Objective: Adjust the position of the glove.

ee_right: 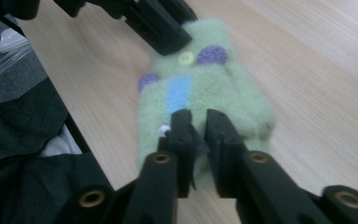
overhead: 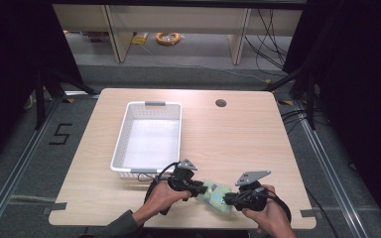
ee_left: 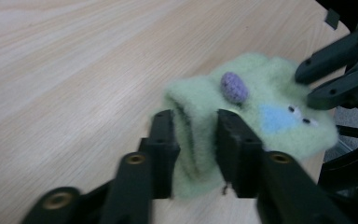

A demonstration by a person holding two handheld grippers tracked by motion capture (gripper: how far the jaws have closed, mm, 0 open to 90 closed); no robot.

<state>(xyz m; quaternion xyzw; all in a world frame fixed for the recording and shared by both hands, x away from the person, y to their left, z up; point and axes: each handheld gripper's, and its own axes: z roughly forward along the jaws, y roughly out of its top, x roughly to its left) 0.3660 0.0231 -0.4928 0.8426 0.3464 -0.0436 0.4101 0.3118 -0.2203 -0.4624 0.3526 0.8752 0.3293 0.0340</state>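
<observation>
A pale green fuzzy sock [overhead: 217,194] with purple dots, a blue patch and a yellow button lies near the table's front edge, between my two grippers. My left gripper [overhead: 202,191] holds its open cuff end. In the left gripper view the jaws [ee_left: 195,135] press on a fold of the sock [ee_left: 270,93]. My right gripper [overhead: 228,199] is at the opposite end. In the right gripper view the narrow-set jaws [ee_right: 198,128] pinch the fabric of the sock [ee_right: 205,88]. Each gripper also appears at the far end of the other's view.
A white slatted basket [overhead: 129,119] stands on the wooden table just beyond my left hand, with nothing visible inside. A cable hole [overhead: 221,103] lies near the table's far edge. The front edge of the table is close under both hands.
</observation>
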